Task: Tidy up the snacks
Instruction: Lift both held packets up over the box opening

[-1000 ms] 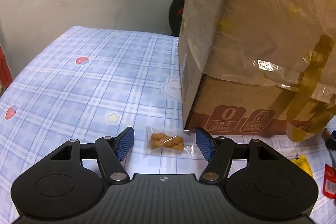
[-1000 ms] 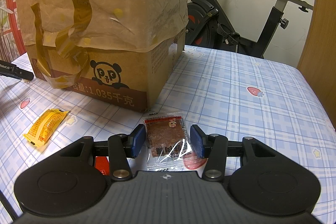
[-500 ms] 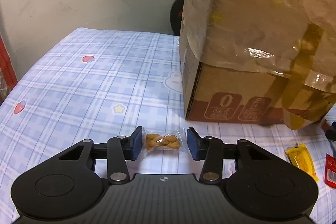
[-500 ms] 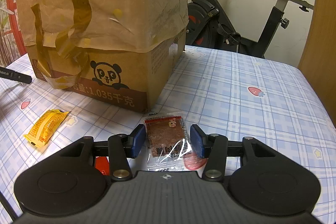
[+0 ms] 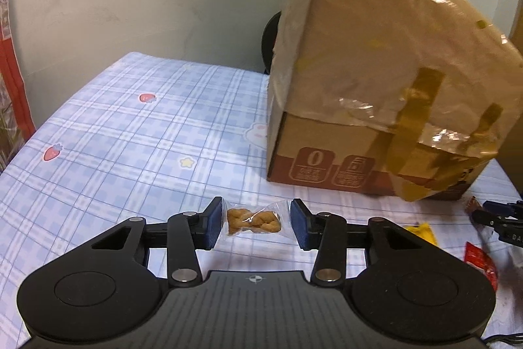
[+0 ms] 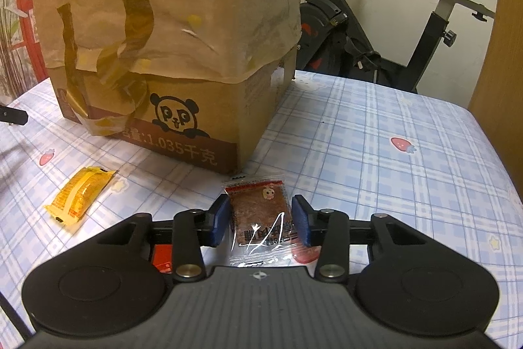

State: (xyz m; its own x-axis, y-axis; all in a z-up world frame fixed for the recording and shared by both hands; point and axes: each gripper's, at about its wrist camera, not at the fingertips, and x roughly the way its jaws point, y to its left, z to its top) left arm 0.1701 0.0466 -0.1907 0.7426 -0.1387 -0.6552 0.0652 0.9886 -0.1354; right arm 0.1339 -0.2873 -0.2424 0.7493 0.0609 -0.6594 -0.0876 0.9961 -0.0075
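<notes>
Holding a clear packet with a twisted brown snack point(image 5: 254, 220) between its blue pads point(image 5: 214, 226), the left gripper point(image 5: 256, 223) has closed in to the packet's two ends within the last second, so the jaws stand narrow and pinch the wrapper. The packet sits above the checked tablecloth point(image 5: 130, 133), in front of the near left corner of the cardboard box point(image 5: 376, 87), which stands on the cloth with paper and brown tape over its top. To the right of this gripper, low on the cloth, a yellow packet point(image 5: 421, 233) and a red packet point(image 5: 480, 260) lie near the edge of the view. In the right wrist view the yellow packet point(image 6: 80, 195) lies on the cloth to the left, well apart from the tool. The right gripper point(image 6: 260, 219) has just closed further and its pads press both sides of a flat clear packet with a dark brown square snack point(image 6: 260, 215); the packet lies just in front of the box's near right corner point(image 6: 196, 54). A red packet point(image 6: 162, 255) shows partly under the left finger. Behind the table stands an exercise bike point(image 6: 392, 31).
</notes>
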